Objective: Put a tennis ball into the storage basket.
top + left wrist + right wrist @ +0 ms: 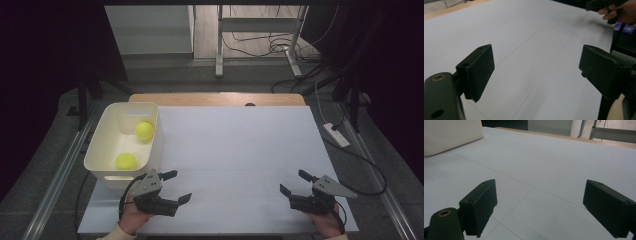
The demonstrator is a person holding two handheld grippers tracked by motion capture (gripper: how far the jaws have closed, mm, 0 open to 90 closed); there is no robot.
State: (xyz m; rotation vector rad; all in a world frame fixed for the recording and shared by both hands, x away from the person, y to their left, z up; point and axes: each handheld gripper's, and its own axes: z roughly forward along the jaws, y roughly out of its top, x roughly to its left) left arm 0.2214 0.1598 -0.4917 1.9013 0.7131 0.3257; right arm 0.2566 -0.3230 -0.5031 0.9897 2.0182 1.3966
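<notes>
Two yellow-green tennis balls lie in a white tub (150, 140) at the table's left: one ball (144, 131) toward the far end, the other (125, 161) nearer me. My left gripper (177, 186) hovers low at the front left, just right of the tub's near corner, jaws open with nothing between them (536, 67). At the front right my right gripper (295, 183) is also open and empty (540, 205), pointing up the table. The person's other hand (621, 11) appears at the top right of the left gripper view.
A white sheet (235, 150) covers the table, with a wooden edge (217, 98) at the back. The tub's side (449, 135) stands far left in the right gripper view. Cables and a power strip (336, 134) lie on the floor to the right, a metal frame (260, 30) behind.
</notes>
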